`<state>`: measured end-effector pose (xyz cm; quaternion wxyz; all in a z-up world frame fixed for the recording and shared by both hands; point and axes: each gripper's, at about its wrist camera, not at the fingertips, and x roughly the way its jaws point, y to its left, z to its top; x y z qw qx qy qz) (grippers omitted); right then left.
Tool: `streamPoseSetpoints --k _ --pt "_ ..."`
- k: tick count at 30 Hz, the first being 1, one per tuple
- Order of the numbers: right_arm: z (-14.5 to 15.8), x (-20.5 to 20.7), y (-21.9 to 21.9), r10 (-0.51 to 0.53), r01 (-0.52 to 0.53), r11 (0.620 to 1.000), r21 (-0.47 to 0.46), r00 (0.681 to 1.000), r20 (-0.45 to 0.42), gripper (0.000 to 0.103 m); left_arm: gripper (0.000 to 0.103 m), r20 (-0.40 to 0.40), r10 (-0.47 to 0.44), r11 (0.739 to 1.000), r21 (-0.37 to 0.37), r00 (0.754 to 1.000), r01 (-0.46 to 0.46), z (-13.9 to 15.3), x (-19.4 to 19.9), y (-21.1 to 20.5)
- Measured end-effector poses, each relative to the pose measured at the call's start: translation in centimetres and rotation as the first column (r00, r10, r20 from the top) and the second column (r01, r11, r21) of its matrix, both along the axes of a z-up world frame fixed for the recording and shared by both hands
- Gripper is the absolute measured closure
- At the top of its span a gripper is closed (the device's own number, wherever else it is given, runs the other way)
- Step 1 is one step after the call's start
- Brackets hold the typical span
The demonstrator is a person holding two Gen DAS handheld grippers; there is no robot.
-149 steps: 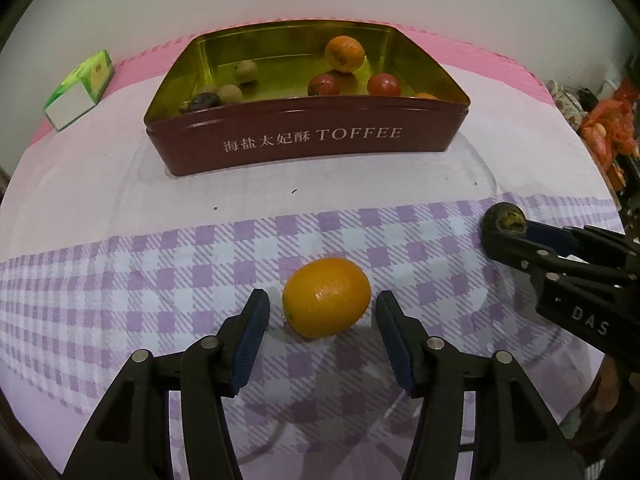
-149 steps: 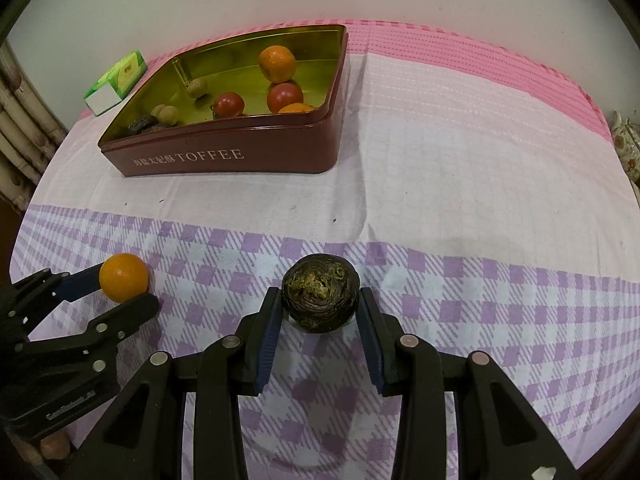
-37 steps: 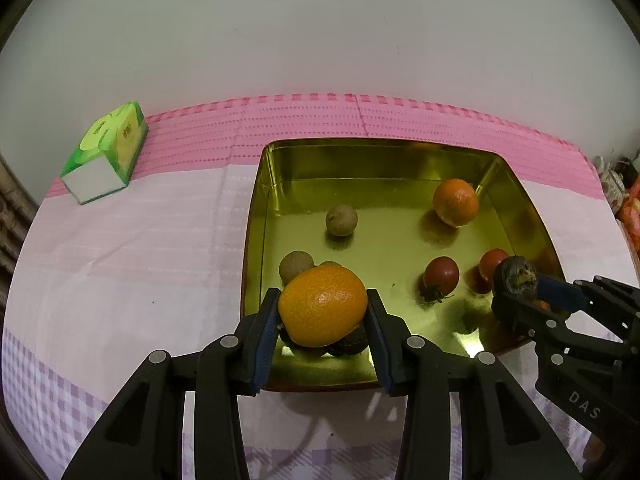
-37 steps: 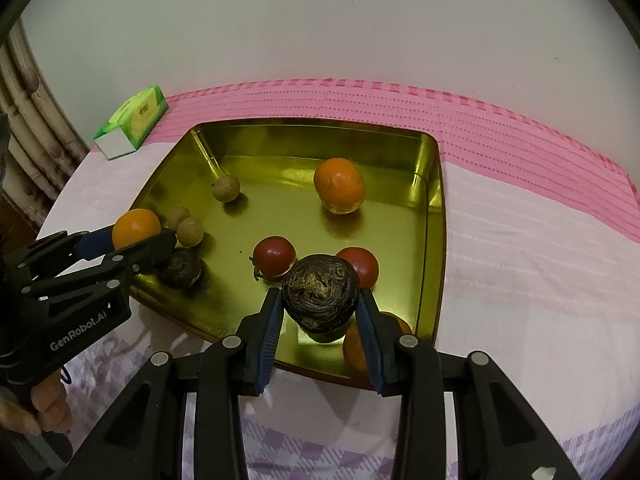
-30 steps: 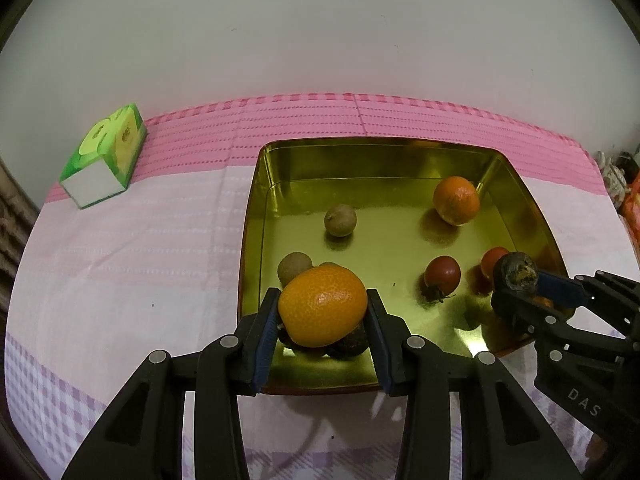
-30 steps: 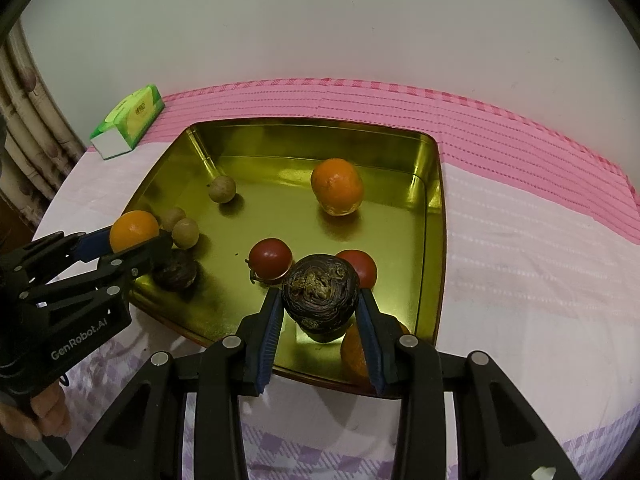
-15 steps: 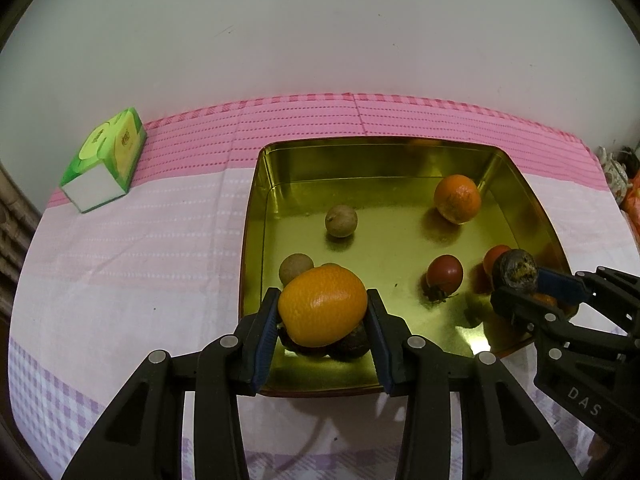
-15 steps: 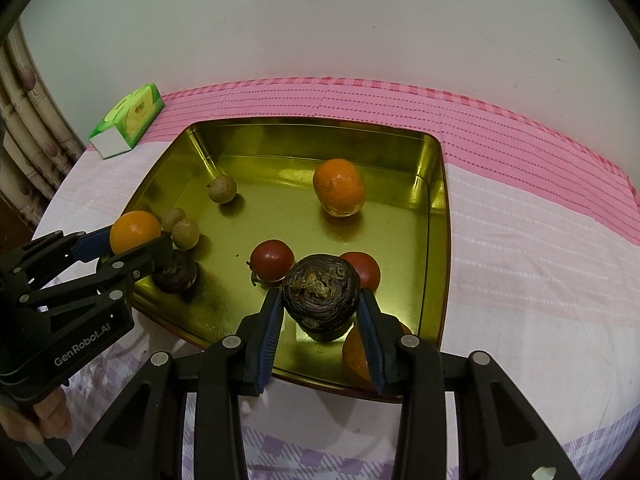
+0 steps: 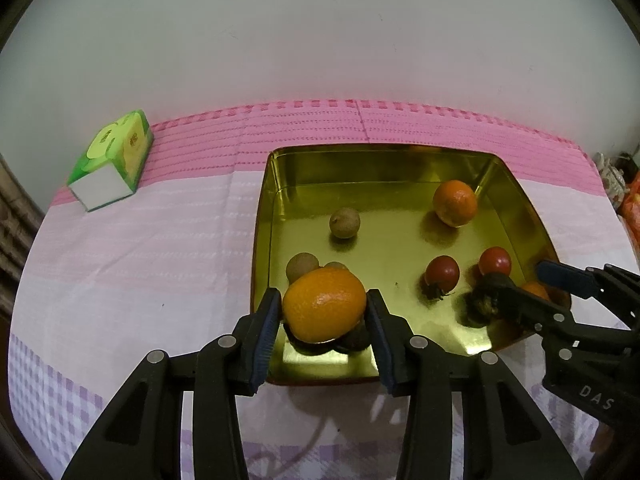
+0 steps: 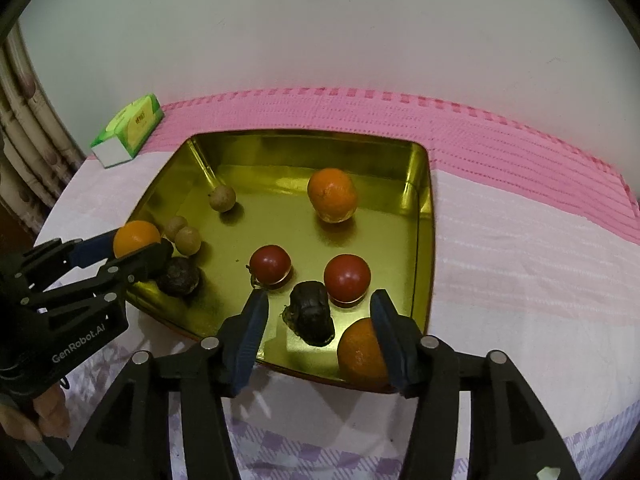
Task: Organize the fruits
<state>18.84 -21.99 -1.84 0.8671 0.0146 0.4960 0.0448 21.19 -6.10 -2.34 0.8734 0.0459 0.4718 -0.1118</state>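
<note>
The left gripper point(image 9: 325, 312) clamps an orange kumquat point(image 9: 324, 305) over the near left corner of the gold tin point(image 9: 262, 216). The right gripper point(image 10: 318, 322) stands spread wide, the dark wrinkled fruit point(image 10: 312, 314) lying loose in the tin between its fingers. Only the right wrist view shows another orange point(image 10: 360, 354) at lower right; two red tomatoes point(image 10: 270, 263) sit mid-frame, and a green tissue box point(image 10: 128, 130) lies at upper left.

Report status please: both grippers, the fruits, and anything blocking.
Left gripper shut on orange, over tin. Right gripper open; dark fruit lies in tin between its fingers. Nothing blocking.
</note>
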Motion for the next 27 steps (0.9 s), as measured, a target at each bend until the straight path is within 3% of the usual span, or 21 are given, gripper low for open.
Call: streamPoseSetpoints --k 2,7,15,24,27 --pt "0.5 -0.5 -0.1 -0.007 0.007 1.000 -0.004 1.000 0.014 0.047 0.048 0.009 0.004 1.000 -0.007 1.000 -0.004 0.4 -0.4 0.3" --pt "1.3 -2.2 -0.4 -0.037 0.037 0.999 -0.006 0.998 0.047 0.033 0.043 0.037 0.003 1.000 -0.016 0.999 -0.003 1.5 -1.9 1.0" --pt "1.7 -5.1 -0.9 -0.077 0.076 0.997 0.018 0.995 0.059 0.026 0.042 0.036 0.014 1.000 -0.016 0.999 -0.014 1.7 -4.2 1.6" --pt "1.4 -7.5 0.4 -0.051 0.051 0.999 0.001 0.998 0.025 0.022 0.039 0.028 0.037 0.999 0.019 0.999 -0.038 1.4 -6.7 1.9" --pt "1.5 -8.0 0.7 -0.049 0.049 0.999 -0.017 0.998 0.027 0.015 0.036 0.036 0.041 0.999 0.027 0.998 -0.042 1.7 -7.4 2.0"
